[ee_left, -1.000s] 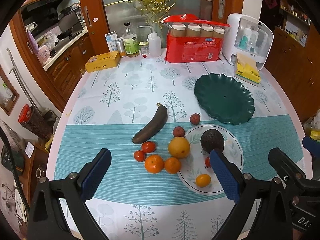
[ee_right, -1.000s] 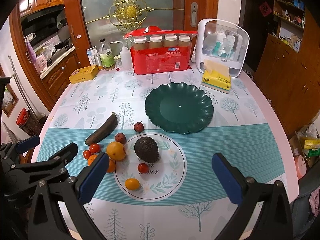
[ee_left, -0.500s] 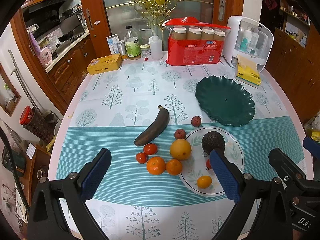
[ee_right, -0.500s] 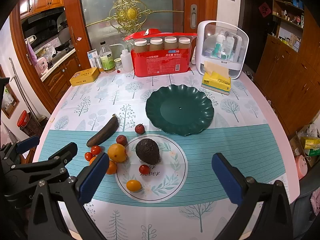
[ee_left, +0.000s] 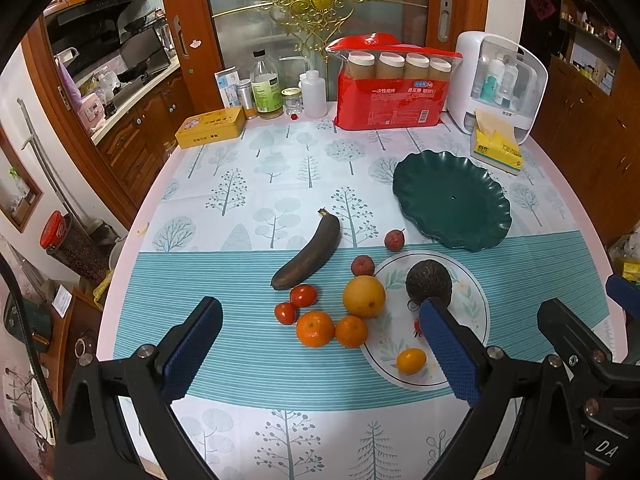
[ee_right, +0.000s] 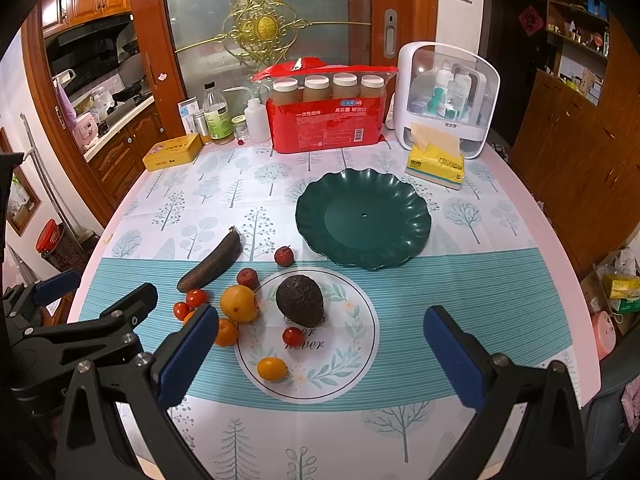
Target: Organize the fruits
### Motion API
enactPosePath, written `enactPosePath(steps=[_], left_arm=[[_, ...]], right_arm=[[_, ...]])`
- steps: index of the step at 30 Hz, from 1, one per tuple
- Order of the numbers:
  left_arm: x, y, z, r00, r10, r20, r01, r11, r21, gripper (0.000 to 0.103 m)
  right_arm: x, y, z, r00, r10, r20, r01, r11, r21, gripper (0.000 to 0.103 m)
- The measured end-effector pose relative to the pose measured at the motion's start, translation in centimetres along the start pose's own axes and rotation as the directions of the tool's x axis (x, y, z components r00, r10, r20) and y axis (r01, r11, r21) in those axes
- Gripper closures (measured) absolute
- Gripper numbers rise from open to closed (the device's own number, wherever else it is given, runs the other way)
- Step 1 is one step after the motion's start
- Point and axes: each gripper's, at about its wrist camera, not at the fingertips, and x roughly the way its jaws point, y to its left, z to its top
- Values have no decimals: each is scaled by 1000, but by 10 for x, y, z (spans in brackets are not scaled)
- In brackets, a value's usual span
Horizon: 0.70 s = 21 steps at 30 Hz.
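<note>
Far bench edge is lined with clutter: yellow tin (ee_right: 173,152), bottle (ee_right: 216,117), squeeze bottle (ee_right: 257,119), red cup pack (ee_right: 326,114), white organizer (ee_right: 446,98). Tissue pack (ee_right: 436,162) is set just before the organizer. Tree-print cloth (ee_right: 208,208) is spread over the bench.

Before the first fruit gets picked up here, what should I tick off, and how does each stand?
1. Left gripper open, holding nothing: ok.
2. Right gripper open, holding nothing: ok.
3. Green plate bare, ready to take fruit: ok.
4. Avocado free of neighbours on the white printed circle: ok.
5. Large orange free to grasp: not ok, smaller oranges crowd it.
6. Blackened banana firm enough to grip: cannot tell.
</note>
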Motion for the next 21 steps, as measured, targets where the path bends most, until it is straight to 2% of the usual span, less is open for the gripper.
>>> enactPosePath(steps=[21], left_arm=[[-1,2,-2,1000,-10,-5,10,1000,1,5]], right_arm=[[0,1,-1,1000,-1,0,1,1000,0,0]])
